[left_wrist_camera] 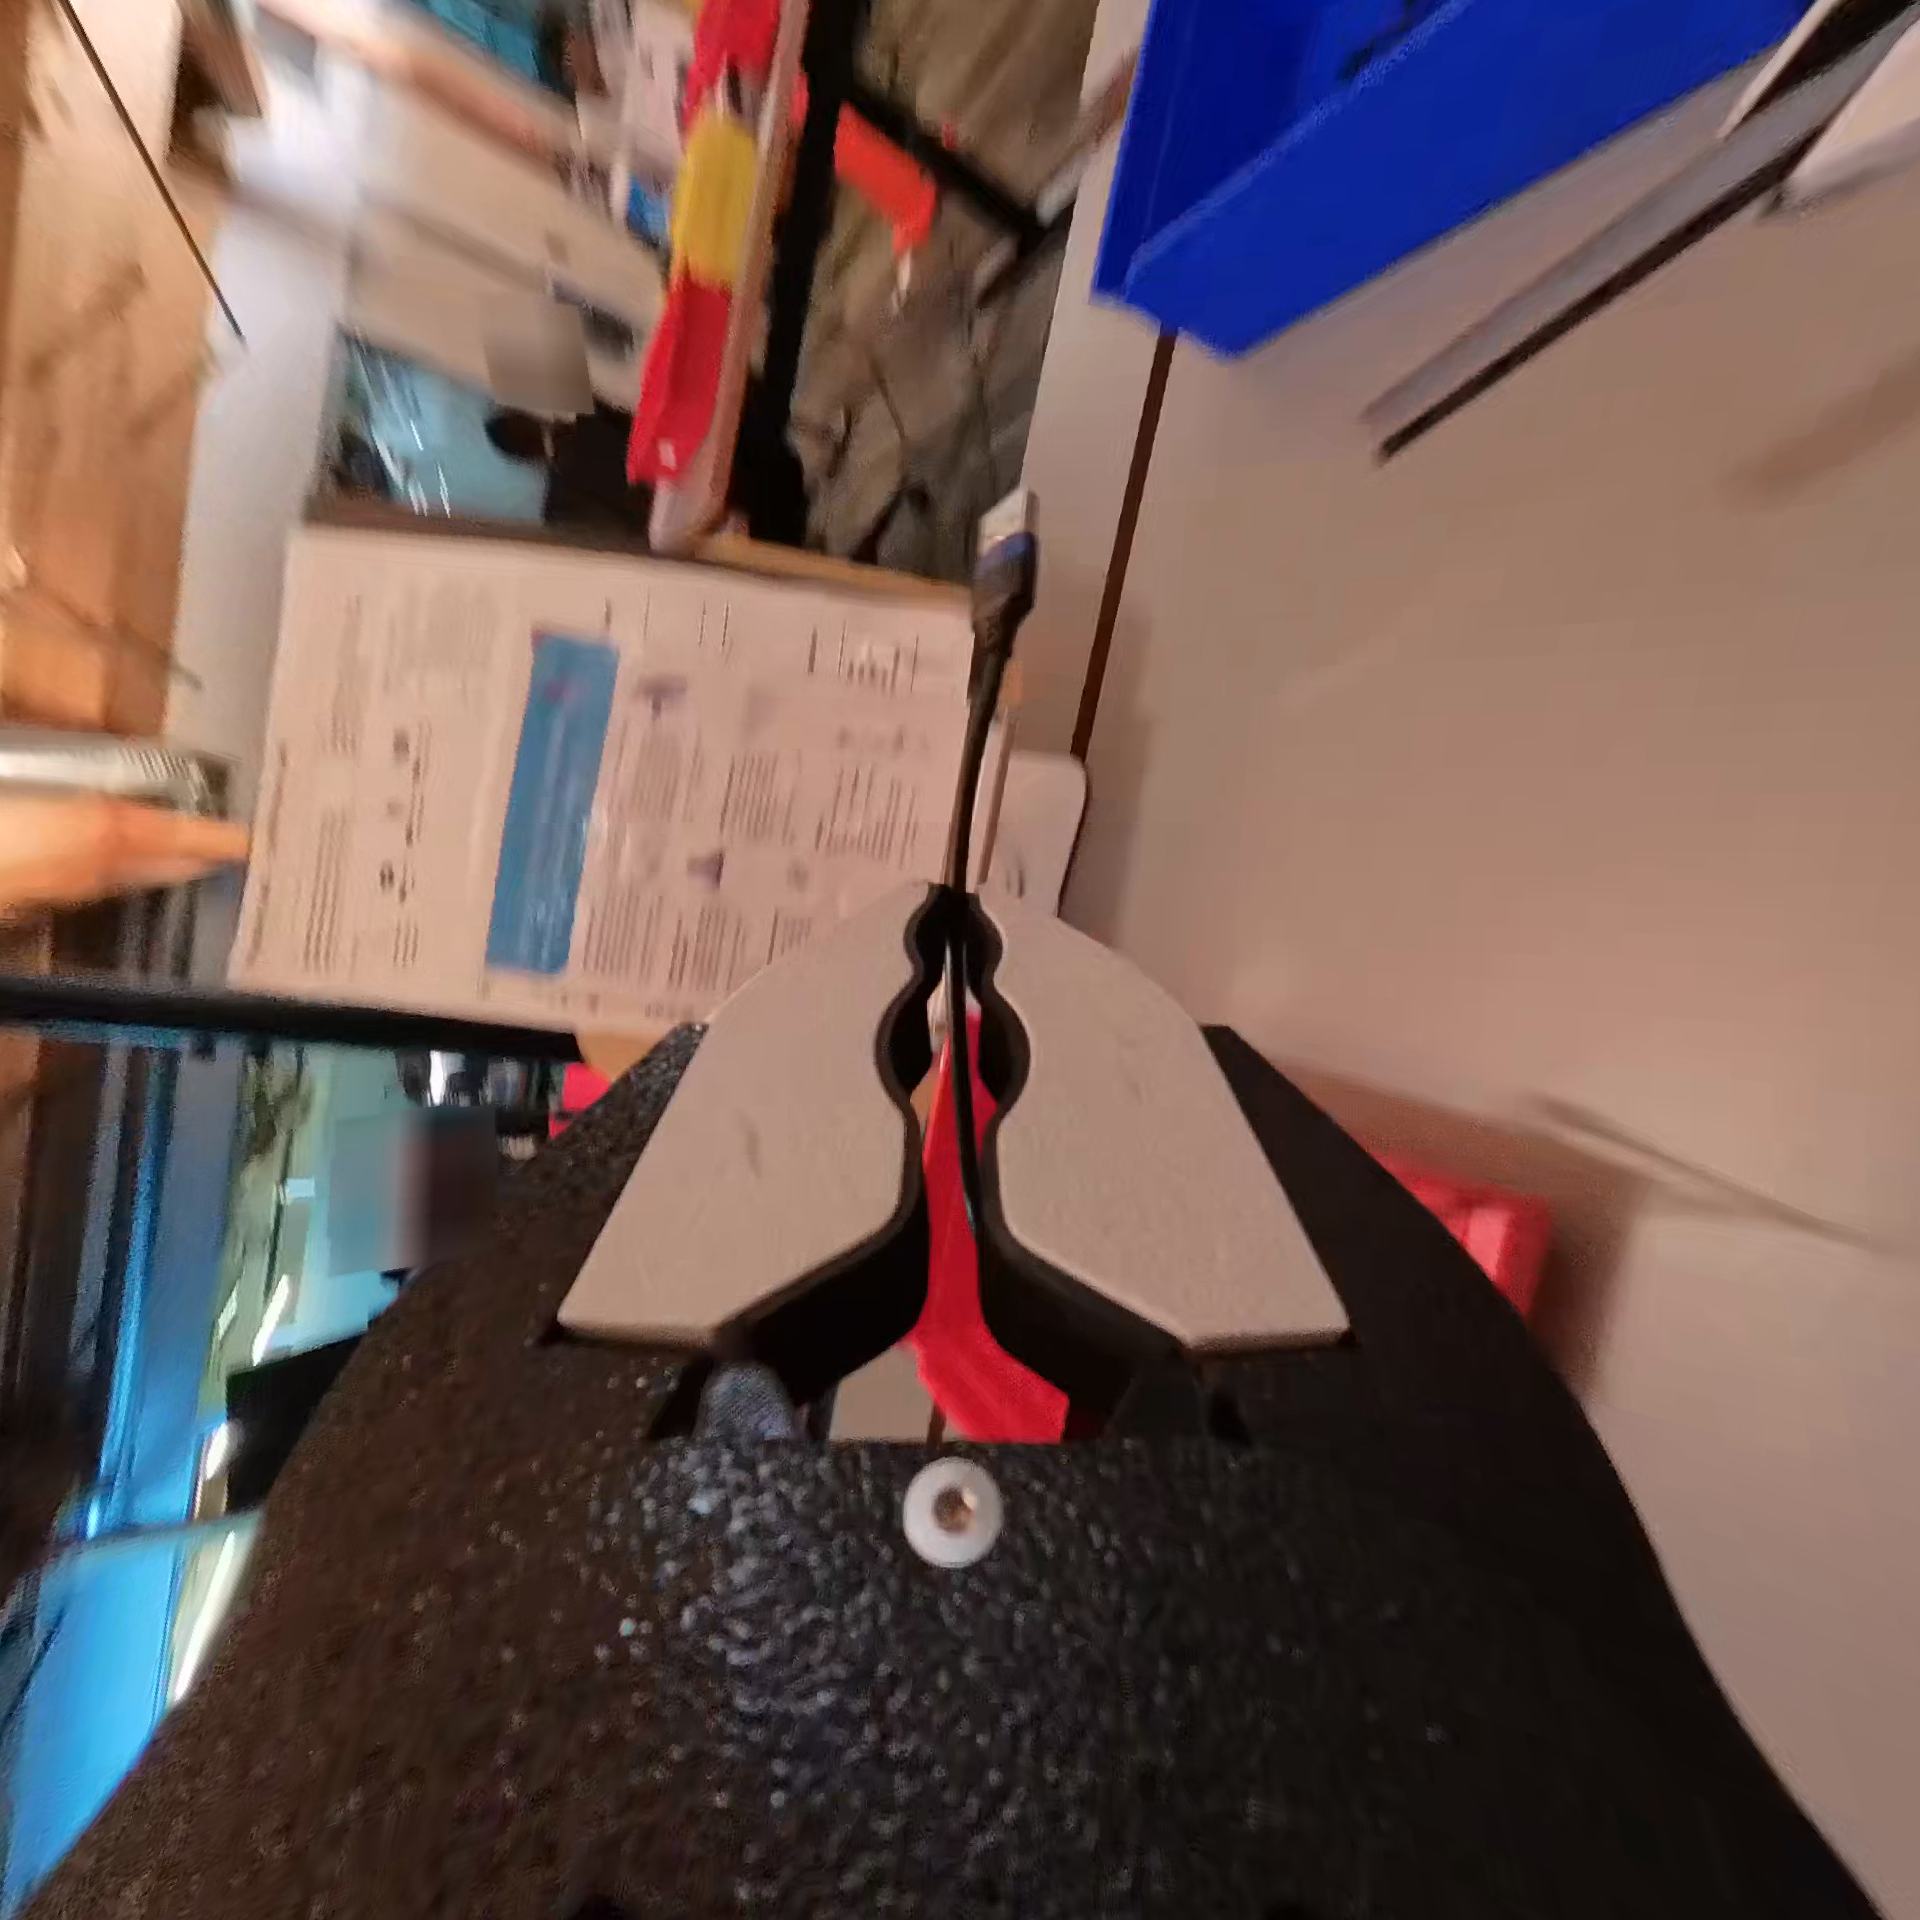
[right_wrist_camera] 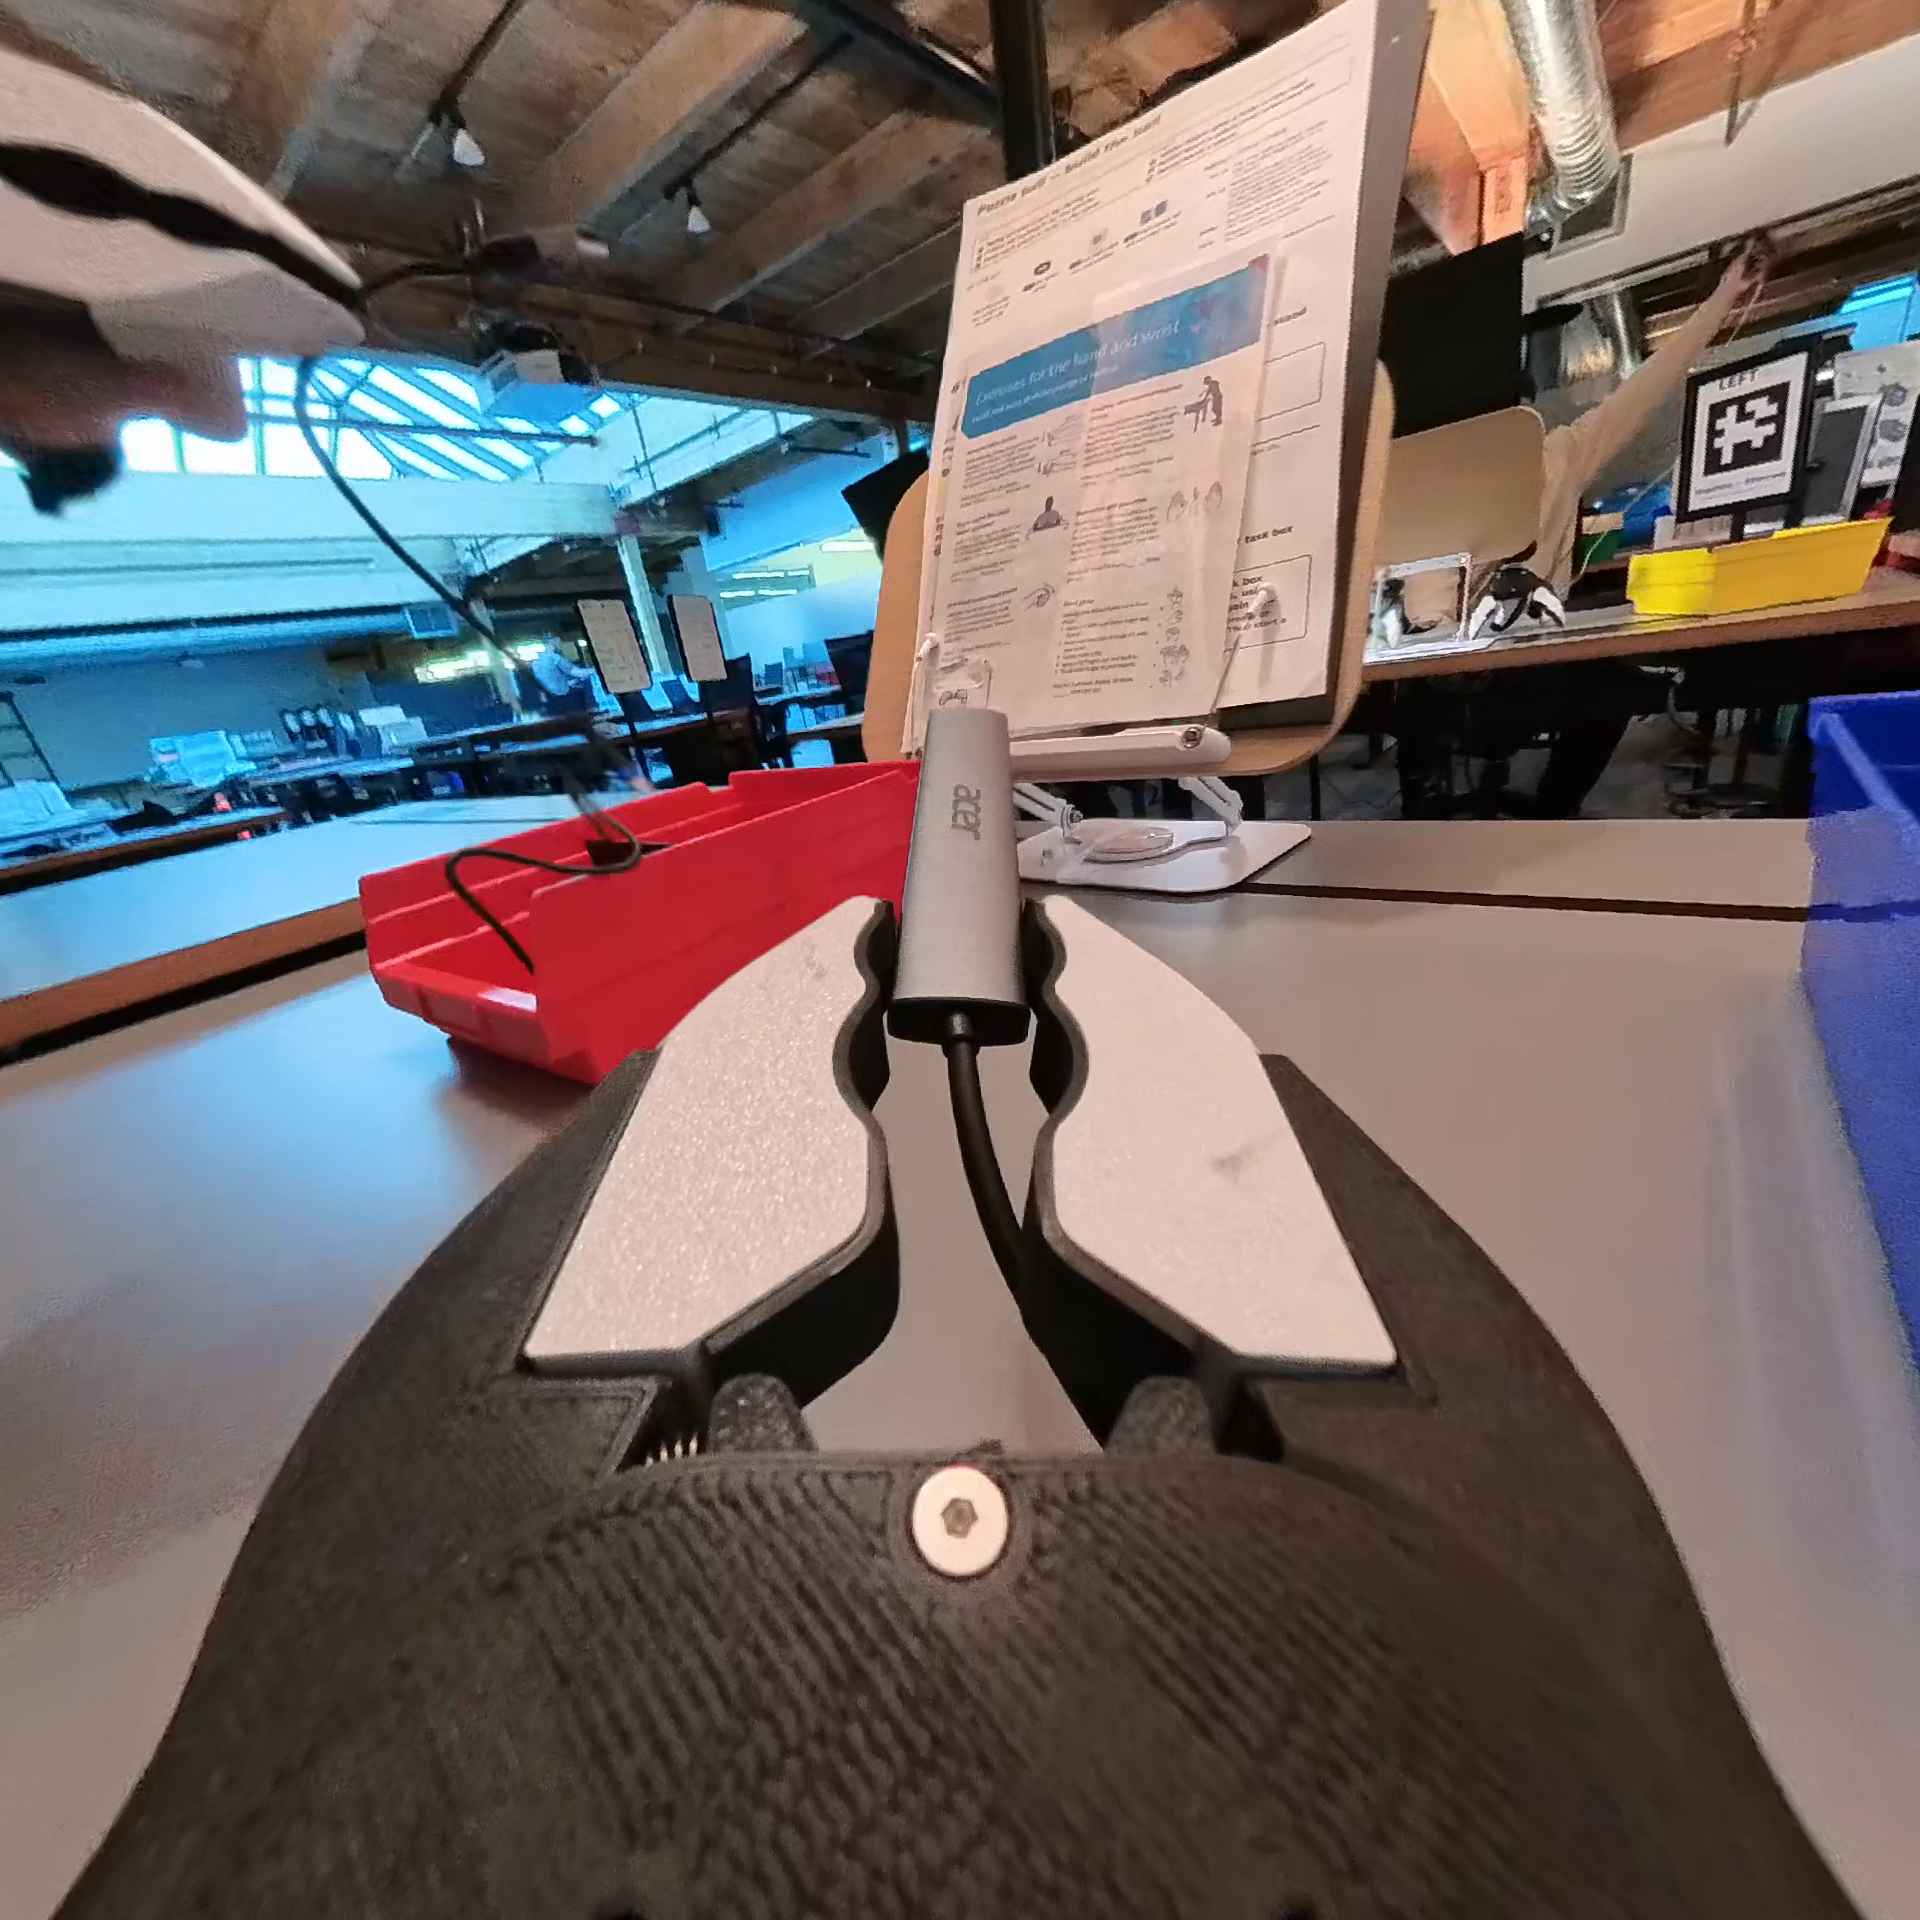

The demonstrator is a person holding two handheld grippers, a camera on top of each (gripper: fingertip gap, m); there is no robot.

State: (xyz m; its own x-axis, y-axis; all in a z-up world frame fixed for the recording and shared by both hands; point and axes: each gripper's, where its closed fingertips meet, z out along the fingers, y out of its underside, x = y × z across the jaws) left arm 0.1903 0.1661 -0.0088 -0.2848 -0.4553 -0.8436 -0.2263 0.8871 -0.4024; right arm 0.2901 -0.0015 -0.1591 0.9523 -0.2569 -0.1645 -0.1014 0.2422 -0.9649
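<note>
My left gripper (left_wrist_camera: 951,906) is shut on a thin black cable (left_wrist_camera: 971,790). The cable's short end sticks out past the tips and ends in a USB plug (left_wrist_camera: 1006,561) held in the air. My right gripper (right_wrist_camera: 956,920) is shut on a slim grey USB hub (right_wrist_camera: 956,862) that points forward, just above the grey table (right_wrist_camera: 1455,1091). The hub's own short black lead (right_wrist_camera: 982,1153) runs back between the fingers. In the right wrist view the left gripper (right_wrist_camera: 312,270) shows blurred at the top left. Its cable (right_wrist_camera: 384,530) hangs down into the red bin (right_wrist_camera: 644,904).
The red bin stands left of the right gripper and also shows in the left wrist view (left_wrist_camera: 1486,1236). A blue bin (right_wrist_camera: 1870,935) stands at the right edge. A stand with printed sheets (right_wrist_camera: 1132,468) stands behind the hub. Other tables and a yellow bin (right_wrist_camera: 1756,566) lie farther back.
</note>
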